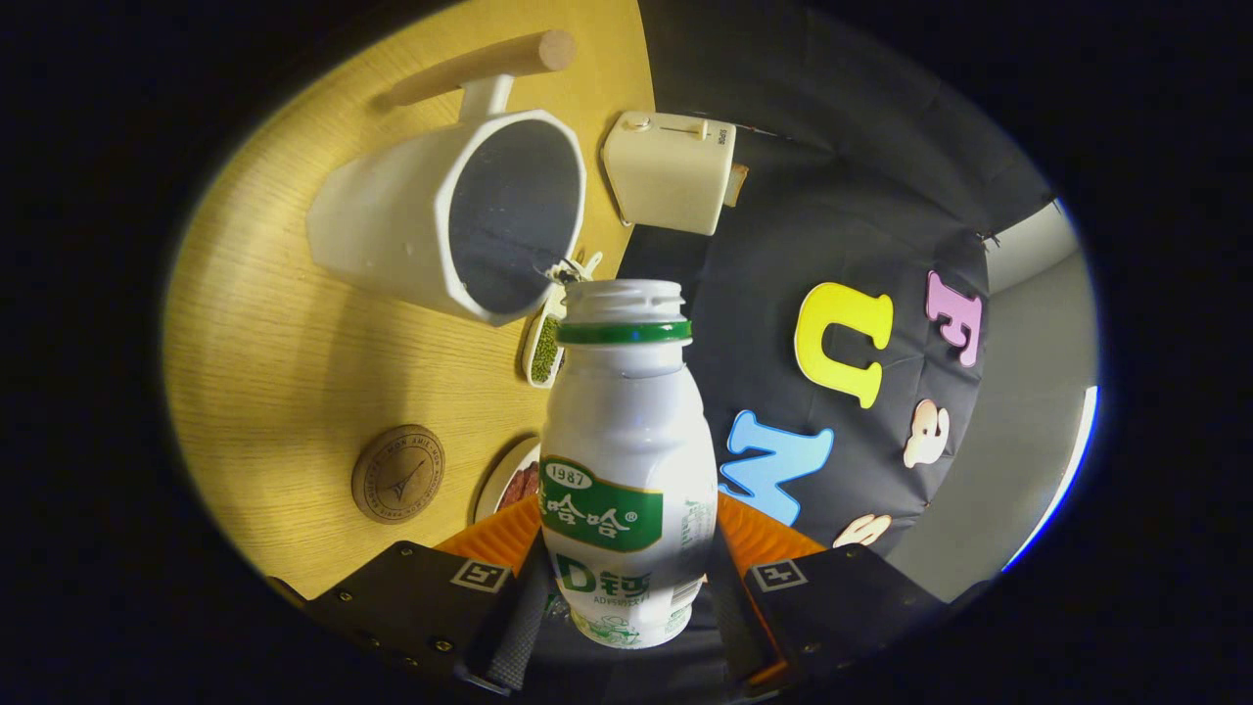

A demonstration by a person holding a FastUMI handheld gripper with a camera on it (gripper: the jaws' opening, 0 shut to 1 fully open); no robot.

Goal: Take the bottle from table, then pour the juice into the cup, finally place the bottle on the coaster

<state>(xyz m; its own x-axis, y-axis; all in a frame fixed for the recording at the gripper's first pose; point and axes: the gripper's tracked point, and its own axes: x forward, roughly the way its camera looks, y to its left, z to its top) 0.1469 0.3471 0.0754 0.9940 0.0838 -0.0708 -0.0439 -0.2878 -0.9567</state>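
Note:
A small white bottle [626,460] with a green neck ring and green label sits between my two fingers, its cap off and its open mouth pointing toward a white faceted cup [450,211]. My gripper [626,587] is shut on the bottle's lower body. The whole view is rolled, so the wooden table [284,362] stands sideways. The cup's dark opening lies just beyond the bottle mouth; I cannot tell whether anything lies inside it. The cup has a wooden handle [480,69]. A round cork coaster [397,474] lies on the table, nearer my fingers than the cup.
A cream toaster [671,171] stands at the table's far edge past the cup. A small dish of green beans [544,348] and a plate with red pieces [514,482] lie behind the bottle. The black booth wall rises beyond the table.

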